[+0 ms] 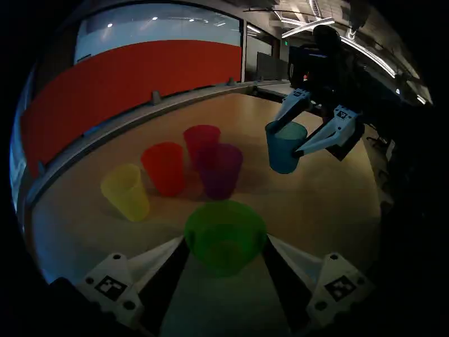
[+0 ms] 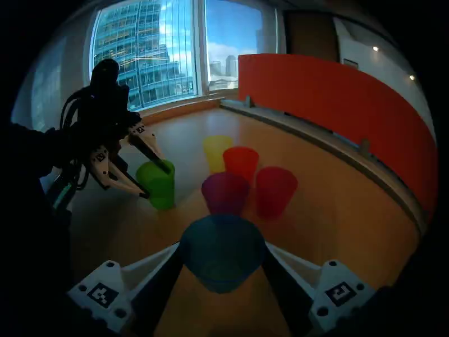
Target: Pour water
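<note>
Wooden table, red partition, city-view windows.

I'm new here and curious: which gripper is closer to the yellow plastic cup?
Left. The left gripper, holding a green plastic cup, is near the yellow plastic cup; the right gripper, holding a blue plastic cup, is farther, past the purple plastic cup.

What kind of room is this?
Probably an office high in a city building: tall glass windows face skyscrapers, a long red partition panel runs beside the broad wooden table, and strip lights line the ceiling.
</note>
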